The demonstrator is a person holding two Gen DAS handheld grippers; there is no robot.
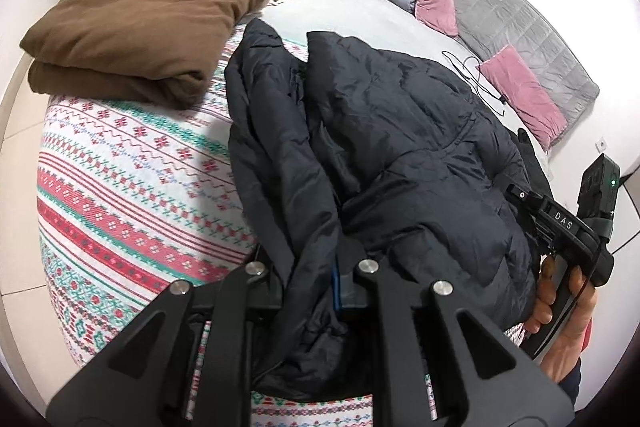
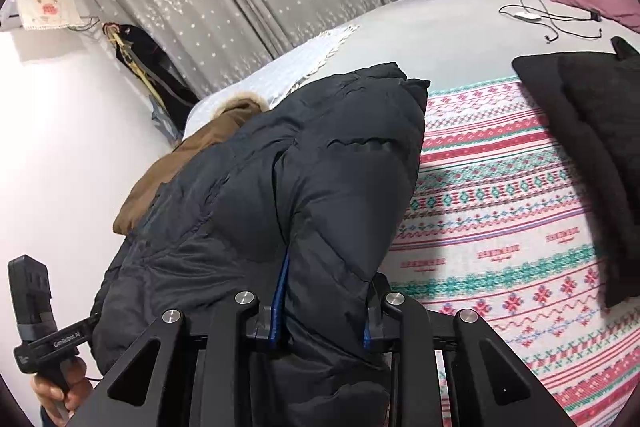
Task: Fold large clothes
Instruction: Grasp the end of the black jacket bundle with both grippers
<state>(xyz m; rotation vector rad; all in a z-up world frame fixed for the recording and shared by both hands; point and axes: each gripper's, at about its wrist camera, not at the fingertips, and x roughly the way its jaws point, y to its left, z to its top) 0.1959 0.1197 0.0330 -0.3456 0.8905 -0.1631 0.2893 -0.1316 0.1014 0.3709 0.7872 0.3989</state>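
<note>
Coat (image 1: 132, 31) beside jacket (image 1: 400, 131) — folded

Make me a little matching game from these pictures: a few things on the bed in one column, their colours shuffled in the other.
Things:
1. puffer jacket
2. folded coat with fur trim
3. pillow
4. curtain

Colours:
A. pink
B. grey with white specks
C. dark navy
D. brown

Pairs: 1-C, 2-D, 3-A, 4-B
</note>
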